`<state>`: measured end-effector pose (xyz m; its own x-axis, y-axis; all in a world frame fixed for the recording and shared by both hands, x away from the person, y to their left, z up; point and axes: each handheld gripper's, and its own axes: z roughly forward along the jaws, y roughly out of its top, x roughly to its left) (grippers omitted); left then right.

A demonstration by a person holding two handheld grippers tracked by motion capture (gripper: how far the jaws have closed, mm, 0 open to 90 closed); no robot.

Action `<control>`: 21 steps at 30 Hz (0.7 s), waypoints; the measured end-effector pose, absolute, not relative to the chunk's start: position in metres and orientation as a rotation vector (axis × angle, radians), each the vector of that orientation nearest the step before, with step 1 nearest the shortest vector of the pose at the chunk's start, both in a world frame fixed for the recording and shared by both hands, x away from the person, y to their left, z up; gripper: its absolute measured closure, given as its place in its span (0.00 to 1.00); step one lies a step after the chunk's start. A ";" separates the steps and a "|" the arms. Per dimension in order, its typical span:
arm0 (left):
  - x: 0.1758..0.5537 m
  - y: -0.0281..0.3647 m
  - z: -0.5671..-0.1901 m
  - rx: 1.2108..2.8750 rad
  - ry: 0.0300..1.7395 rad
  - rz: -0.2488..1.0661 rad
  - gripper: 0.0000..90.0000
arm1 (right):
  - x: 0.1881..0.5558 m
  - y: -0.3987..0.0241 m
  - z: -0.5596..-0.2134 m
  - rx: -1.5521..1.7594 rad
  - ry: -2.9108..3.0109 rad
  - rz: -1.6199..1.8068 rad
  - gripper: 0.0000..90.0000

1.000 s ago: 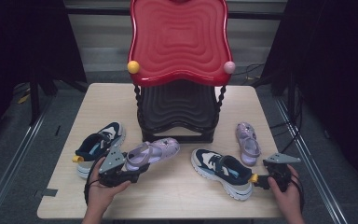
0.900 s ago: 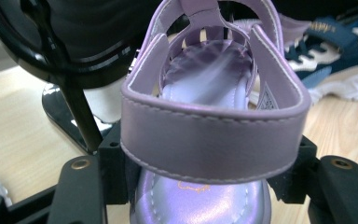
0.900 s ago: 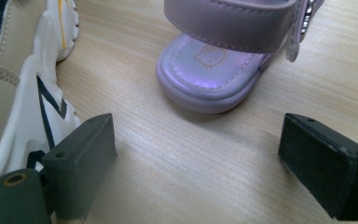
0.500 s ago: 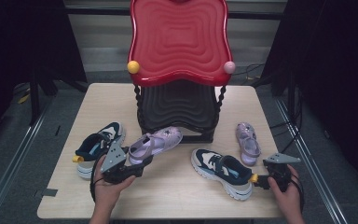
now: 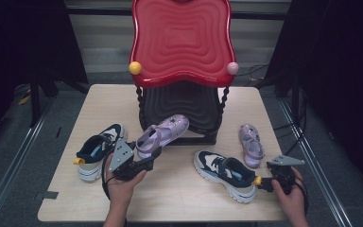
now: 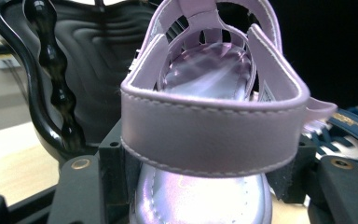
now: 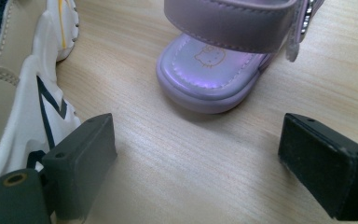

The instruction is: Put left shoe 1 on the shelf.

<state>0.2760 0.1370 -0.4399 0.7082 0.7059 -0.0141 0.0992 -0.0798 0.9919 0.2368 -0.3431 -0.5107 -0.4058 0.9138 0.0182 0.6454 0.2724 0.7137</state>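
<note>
My left gripper [image 5: 151, 156] is shut on the heel of a purple sandal [image 5: 164, 134], which it holds off the table with the toe pointing at the black lower shelf [image 5: 179, 101] of a stand. In the left gripper view the sandal's heel strap [image 6: 205, 140] sits between the two pads [image 6: 116, 163]. My right gripper [image 5: 270, 178] rests open at the table's front right, its pads [image 7: 81, 158] wide apart over bare wood. The second purple sandal [image 7: 214, 70] lies just ahead of it, and a navy and white sneaker [image 5: 224, 172] lies at its left.
The stand has a red wavy top [image 5: 182, 40] with a yellow knob [image 5: 135, 67] and a pink knob [image 5: 232, 68]. Another navy sneaker [image 5: 99, 149] lies at the left of the wooden table [image 5: 179, 198]. The second sandal [image 5: 250, 144] lies right of the stand.
The left gripper has lifted the purple sandal and carried it away from me, toward the stand's black shelf. The right gripper has stayed where it was.
</note>
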 end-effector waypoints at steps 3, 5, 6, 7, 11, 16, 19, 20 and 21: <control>0.278 0.131 -0.439 1.566 0.693 0.593 0.41 | 0.237 -0.343 -0.511 1.410 2.151 0.918 0.11; 0.280 0.128 -0.439 1.554 0.699 0.600 0.41 | 0.237 -0.343 -0.511 1.410 2.151 0.918 0.11; 0.281 0.126 -0.439 1.554 0.697 0.619 0.41 | 0.237 -0.343 -0.511 1.410 2.151 0.918 0.11; 0.281 0.124 -0.439 1.540 0.710 0.622 0.41 | 0.237 -0.343 -0.511 1.410 2.151 0.918 0.11; 0.283 0.114 -0.437 1.517 0.712 0.645 0.41 | 0.237 -0.343 -0.511 1.410 2.151 0.918 0.11; 0.286 0.098 -0.435 1.507 0.721 0.688 0.41 | 0.237 -0.343 -0.511 1.407 2.155 0.916 0.11; 0.289 0.091 -0.434 1.495 0.744 0.711 0.41 | 0.237 -0.343 -0.511 1.403 2.156 0.918 0.11; 0.290 0.088 -0.434 1.474 0.766 0.724 0.41 | 0.237 -0.343 -0.511 1.403 2.157 0.917 0.11; 0.291 0.087 -0.434 1.485 0.761 0.730 0.41 | 0.236 -0.343 -0.511 1.406 2.156 0.917 0.11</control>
<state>0.2914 0.0865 -0.4342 0.5817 0.8134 0.0029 0.0367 -0.0298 0.9989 0.2365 -0.3432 -0.5107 -0.4097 0.9120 0.0171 0.6451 0.2764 0.7124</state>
